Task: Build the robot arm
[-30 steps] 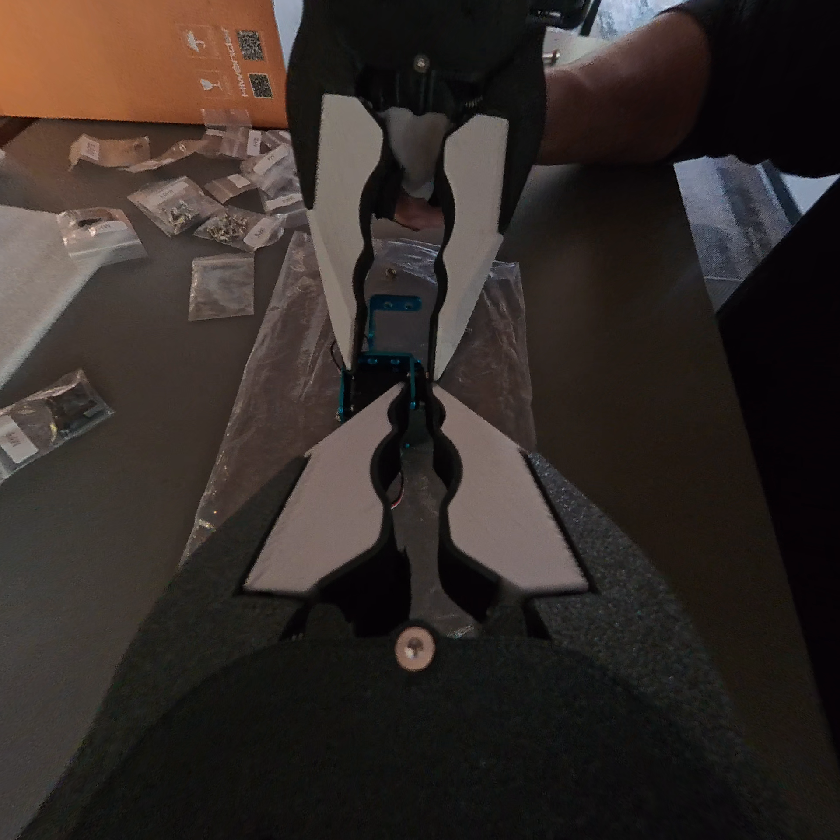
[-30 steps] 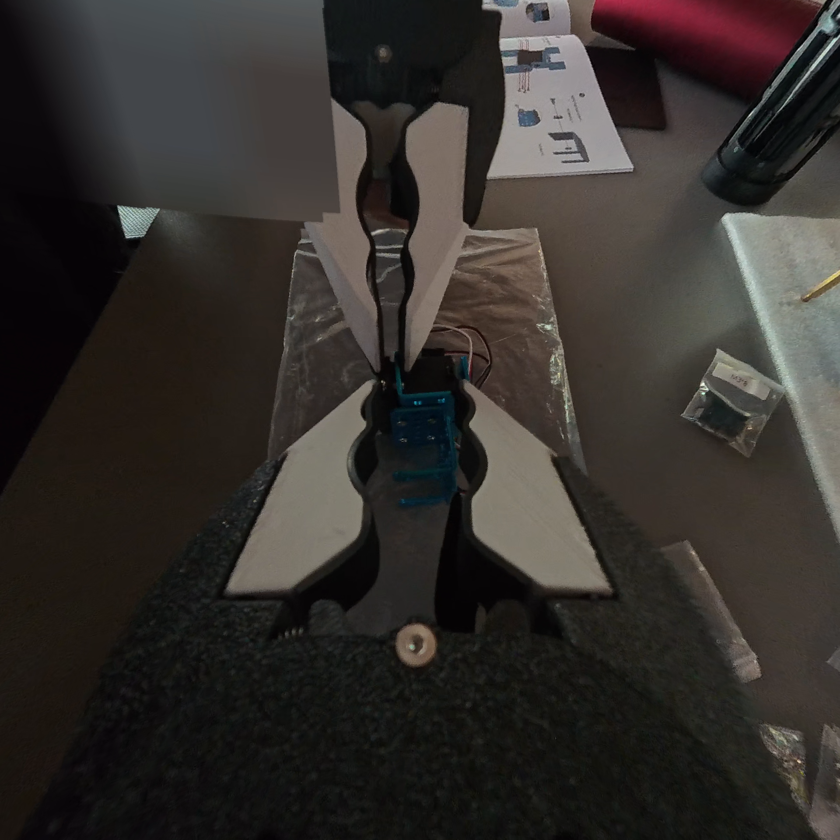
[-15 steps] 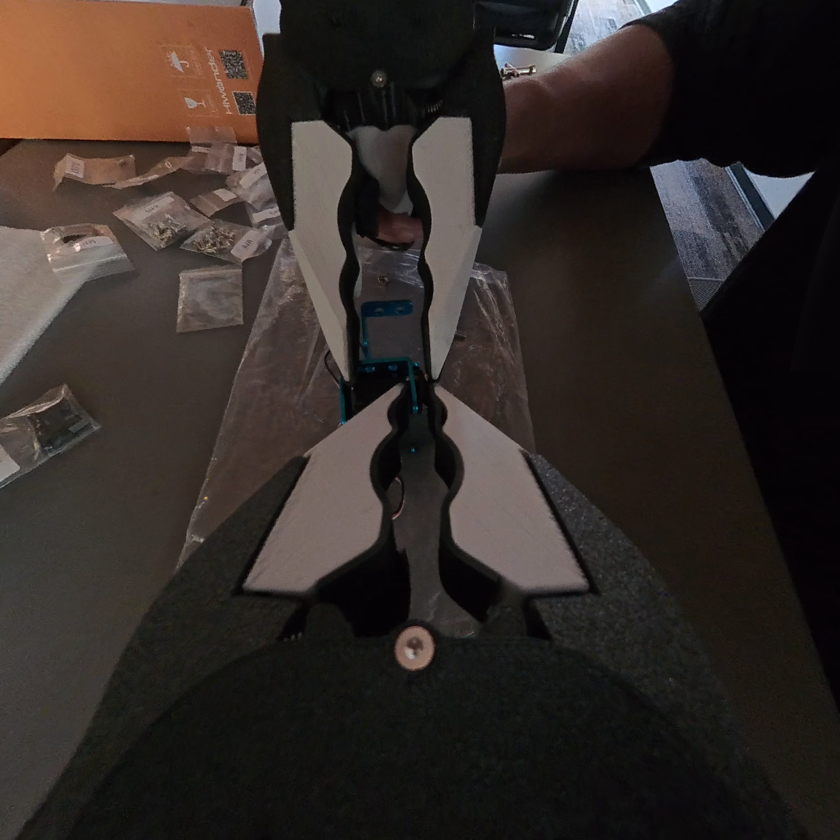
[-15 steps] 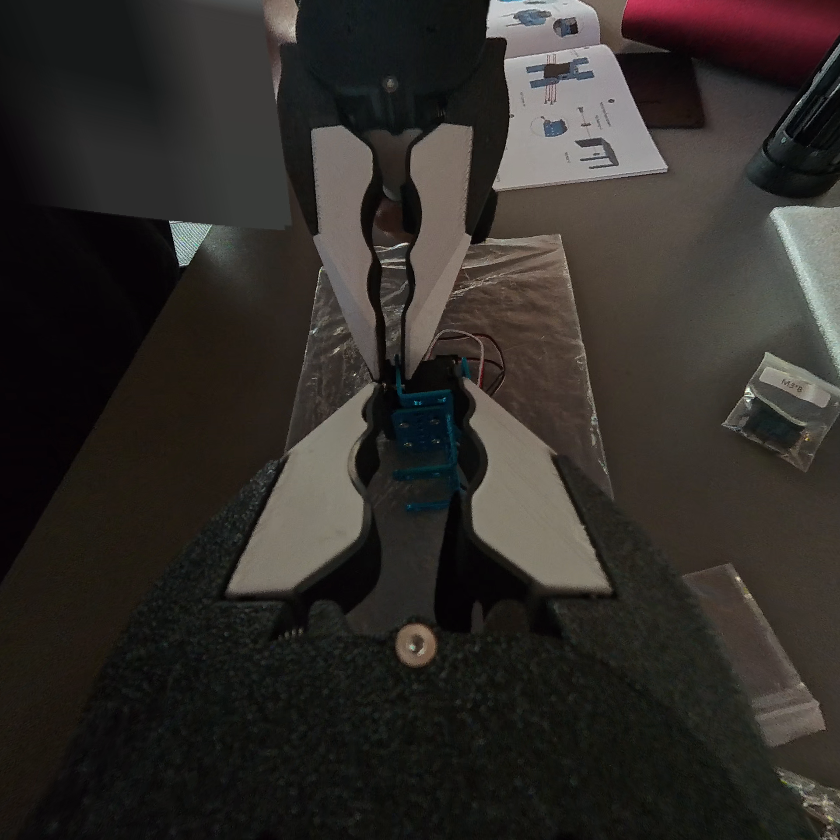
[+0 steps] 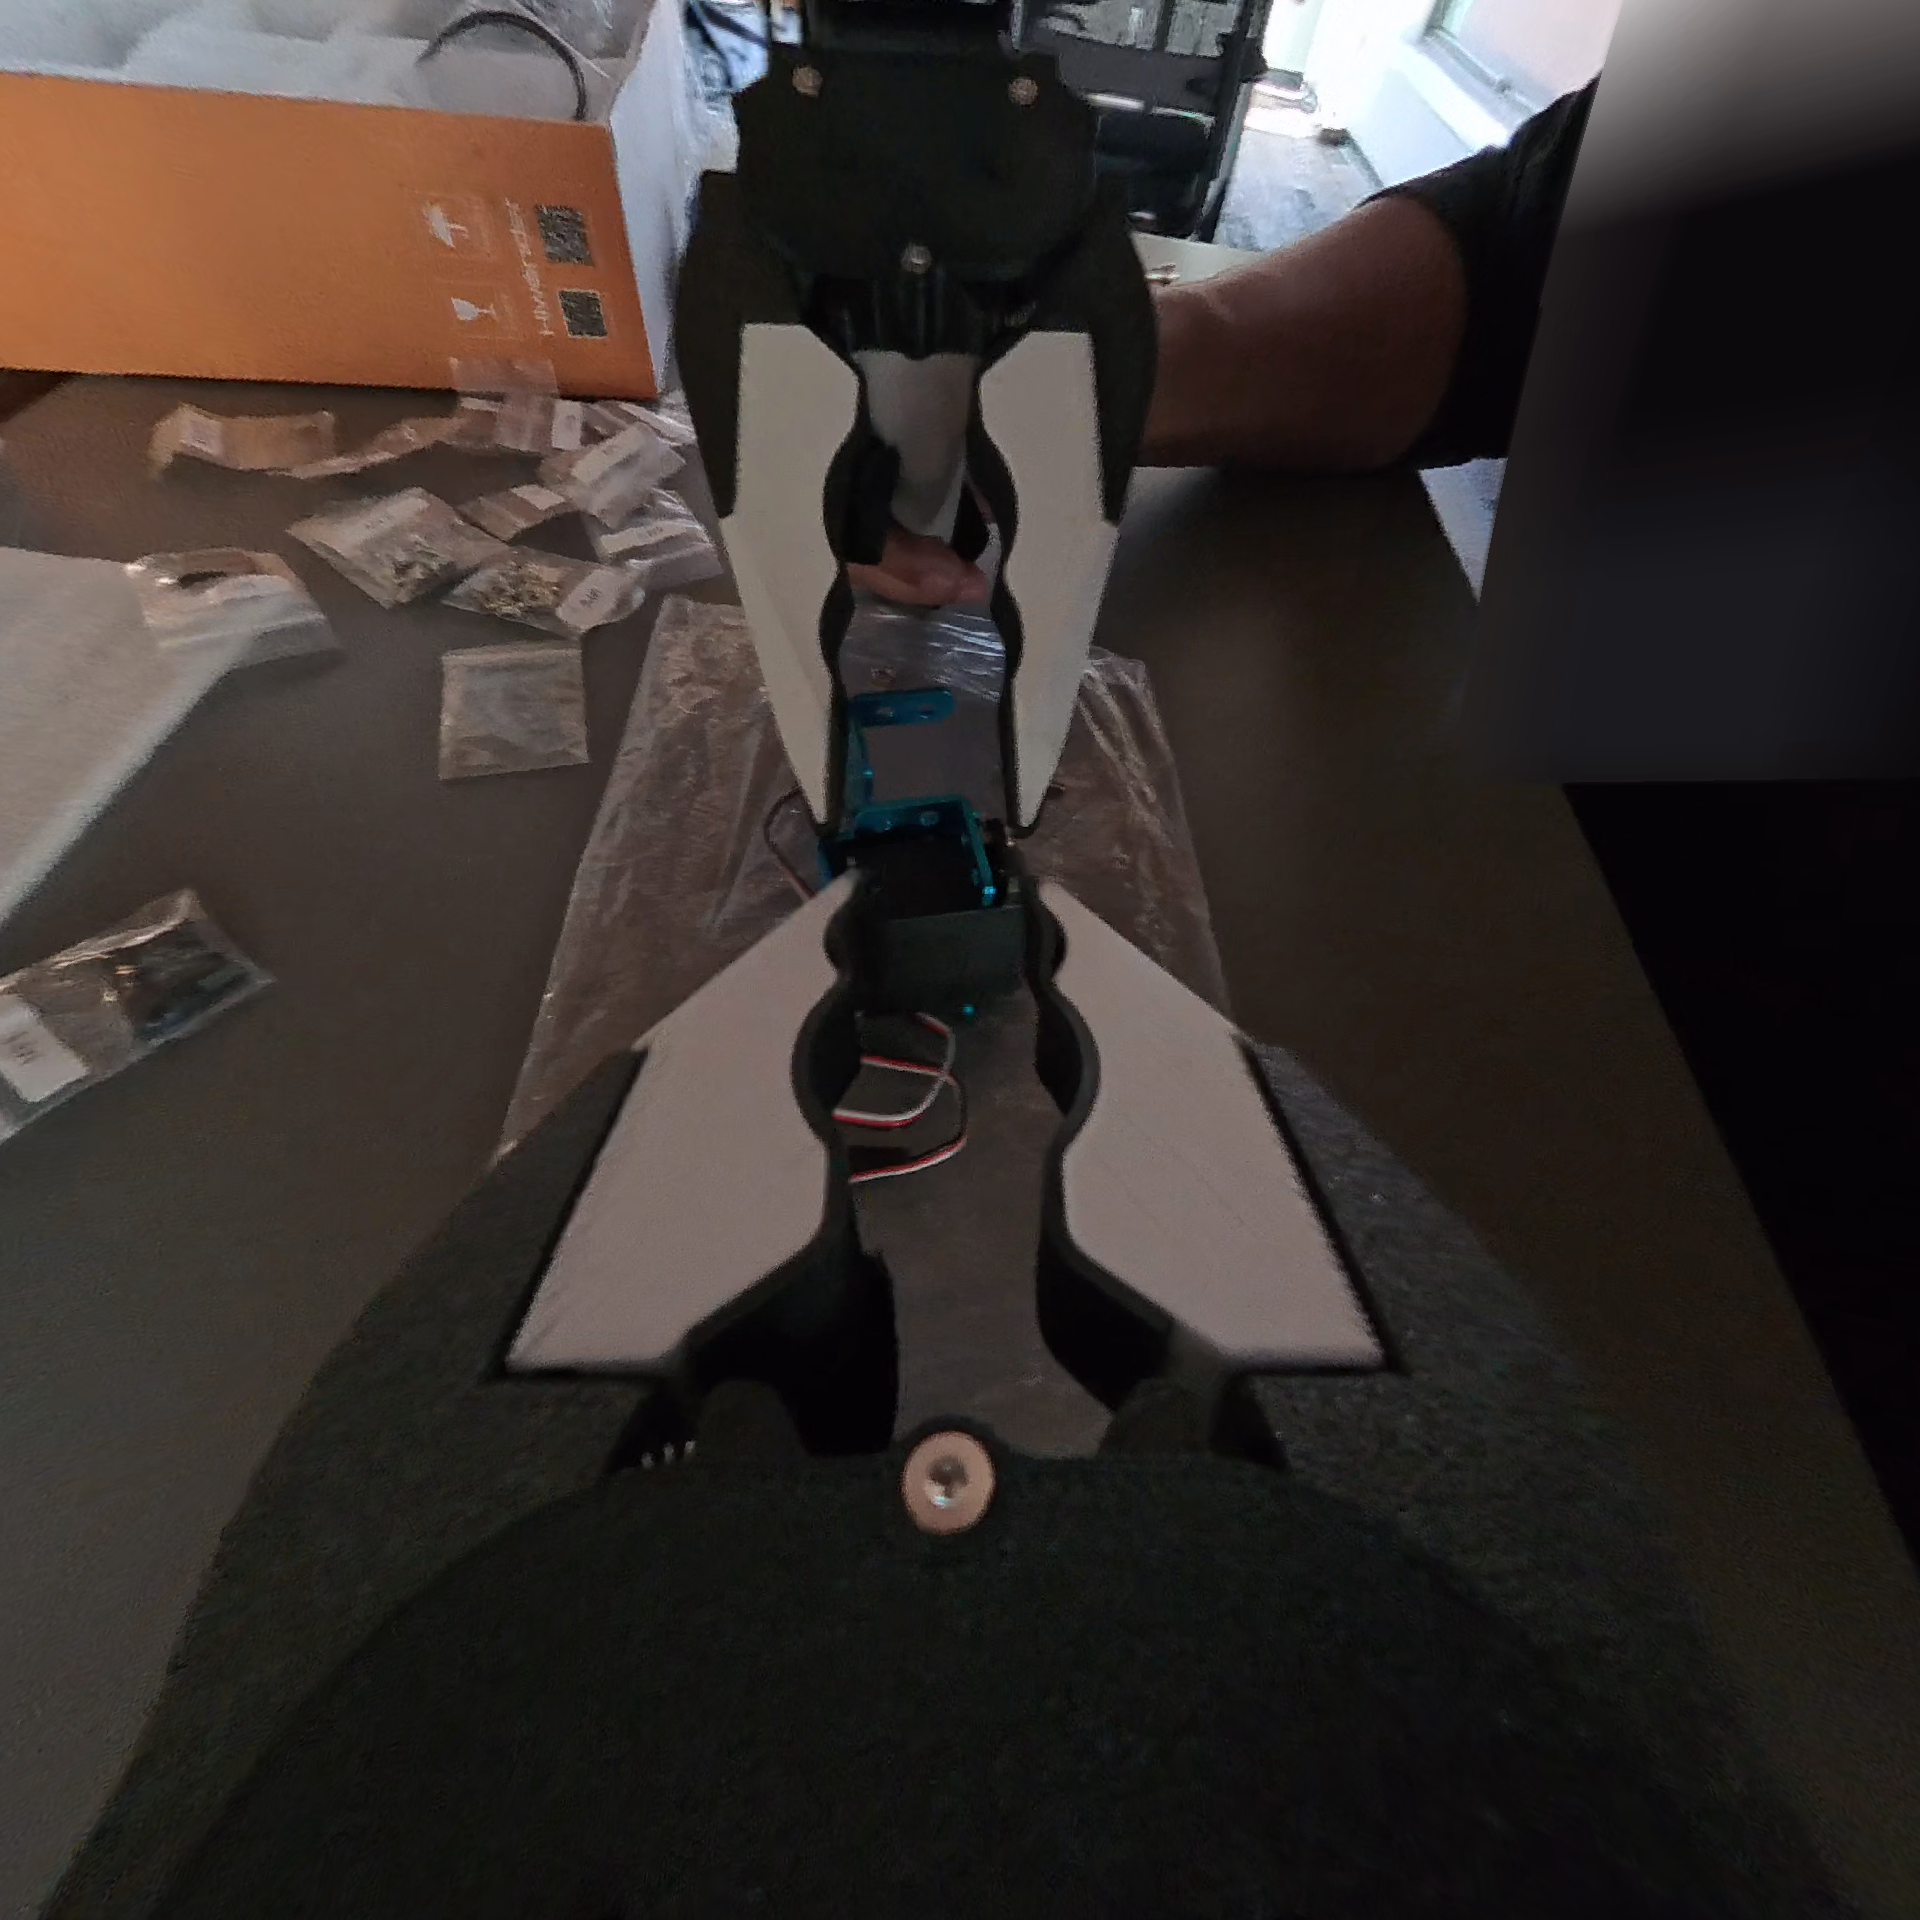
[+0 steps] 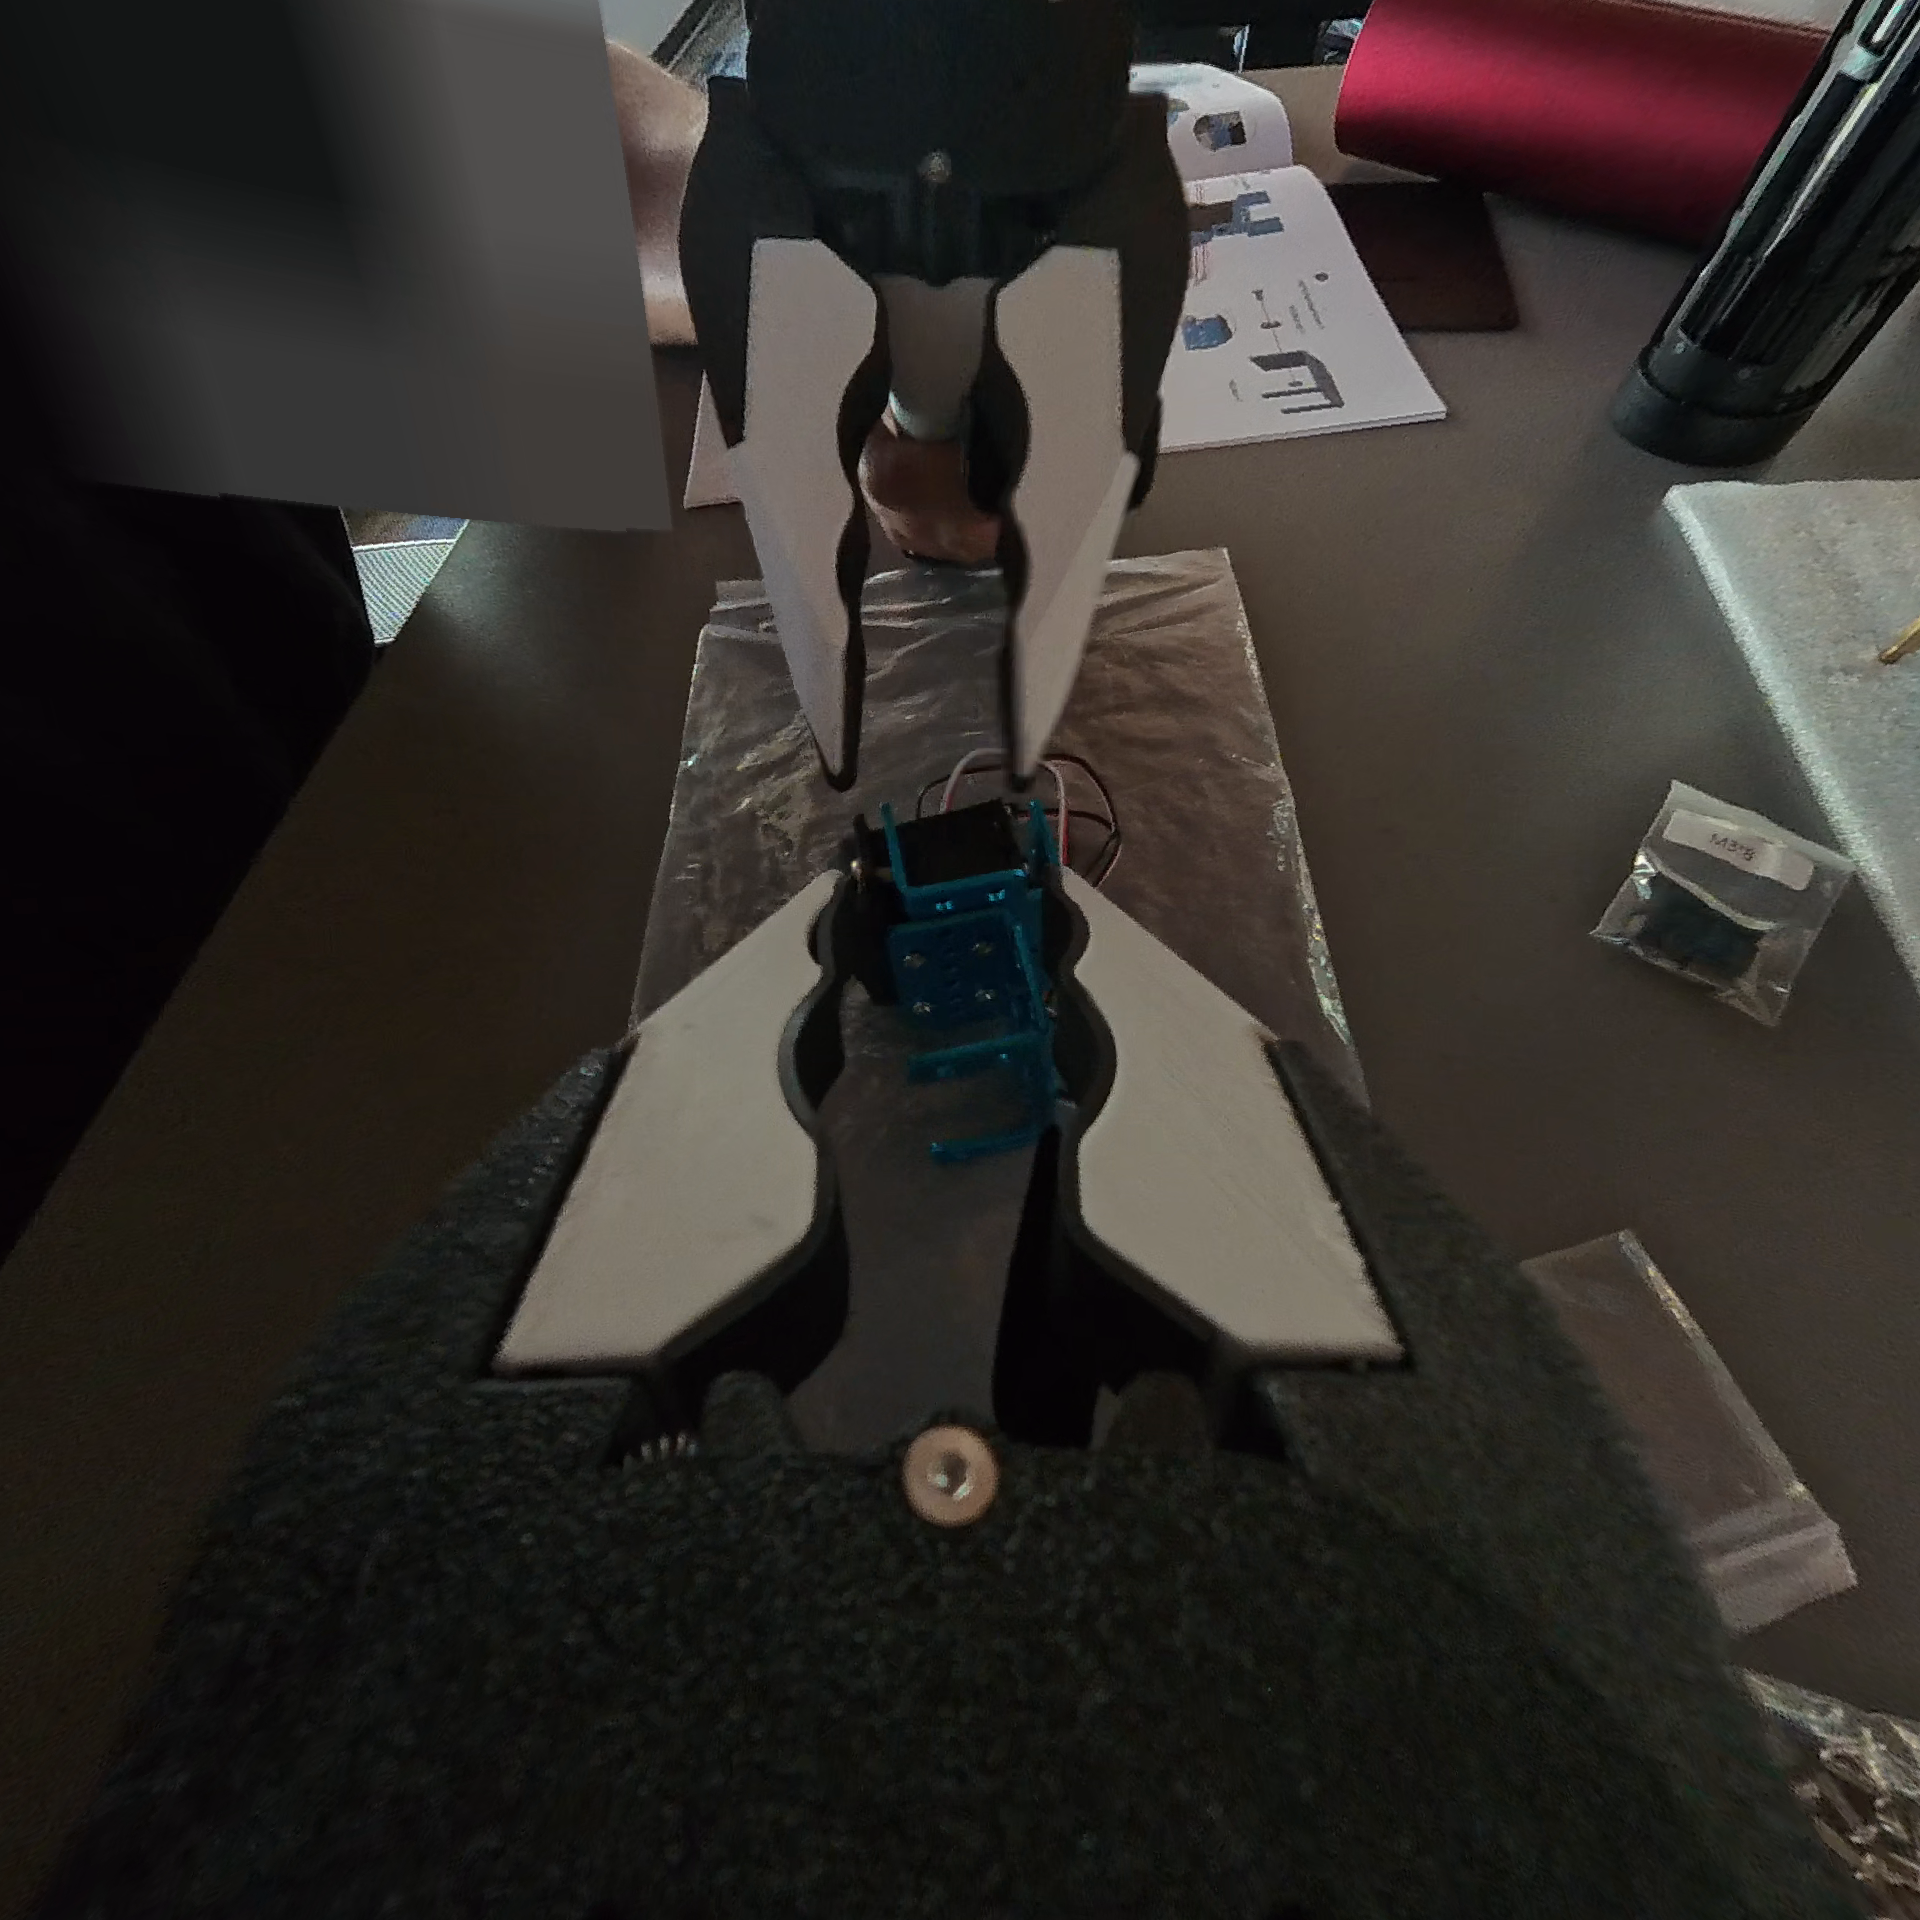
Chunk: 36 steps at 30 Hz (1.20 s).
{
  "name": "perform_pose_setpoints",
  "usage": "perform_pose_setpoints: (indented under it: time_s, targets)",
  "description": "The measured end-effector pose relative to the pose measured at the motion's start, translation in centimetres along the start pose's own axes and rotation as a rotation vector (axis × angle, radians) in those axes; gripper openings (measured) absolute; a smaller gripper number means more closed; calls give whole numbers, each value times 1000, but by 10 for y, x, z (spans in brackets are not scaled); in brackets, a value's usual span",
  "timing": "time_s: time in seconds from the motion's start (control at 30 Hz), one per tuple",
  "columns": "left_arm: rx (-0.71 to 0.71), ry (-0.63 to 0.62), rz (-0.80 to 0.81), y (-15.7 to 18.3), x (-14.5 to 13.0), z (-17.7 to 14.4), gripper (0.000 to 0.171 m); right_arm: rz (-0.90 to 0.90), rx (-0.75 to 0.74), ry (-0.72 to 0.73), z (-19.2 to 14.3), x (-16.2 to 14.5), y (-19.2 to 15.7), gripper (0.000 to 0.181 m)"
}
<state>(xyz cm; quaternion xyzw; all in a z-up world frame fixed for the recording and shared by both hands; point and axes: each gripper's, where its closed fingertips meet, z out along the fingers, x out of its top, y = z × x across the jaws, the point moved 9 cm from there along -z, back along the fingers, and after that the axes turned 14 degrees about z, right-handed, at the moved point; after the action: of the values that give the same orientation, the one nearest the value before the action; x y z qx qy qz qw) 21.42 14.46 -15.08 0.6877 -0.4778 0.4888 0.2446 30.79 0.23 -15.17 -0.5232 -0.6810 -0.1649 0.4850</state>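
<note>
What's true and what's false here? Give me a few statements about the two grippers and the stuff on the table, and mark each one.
1. The right gripper has its fingers closed around the blue bracket. True.
2. The left gripper is fully shut, fingertips touching. False: its jaws stand apart.
3. The bracket sits over a clear plastic bag. True.
4. The box behind the small bags is green. False: it is orange.
</note>
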Motion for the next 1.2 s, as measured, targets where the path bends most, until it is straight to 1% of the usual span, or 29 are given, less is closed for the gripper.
perform_pose_setpoints:
  time_s: [0.07,0.1,0.17,0.23,0.3,0.57,0.7,0.83,0.93,1.13,1.2]
  targets:
    - [29,-36,2,-3,-3,1,48,7,2,4,0,0,1,34]
    - [28,-42,-17,-4,-5,2,54,8,3,8,1,0,1,34]
    - [-11,-44,-65,-4,-6,7,59,9,0,13,2,0,1,34]
    - [-22,-65,-76,-5,-7,11,58,3,-5,15,4,0,1,35]
    - [-42,-72,-75,-4,-6,14,45,4,-1,15,5,0,0,34]
    - [-54,-71,-81,-3,-5,17,44,10,16,11,6,-1,-3,32]
    - [-58,-70,-94,-3,-4,18,43,9,34,5,5,-3,-4,35]
    - [-52,-72,-103,-2,-4,19,43,30,36,-6,5,-1,-3,32]
    - [-50,-76,-104,0,-3,20,43,54,72,-22,4,-1,-2,32]
    - [-53,-84,-103,2,-2,21,43,43,83,-48,4,-1,-3,31]
    - [-51,-92,-114,1,-2,20,43,50,77,-36,5,0,-3,31]
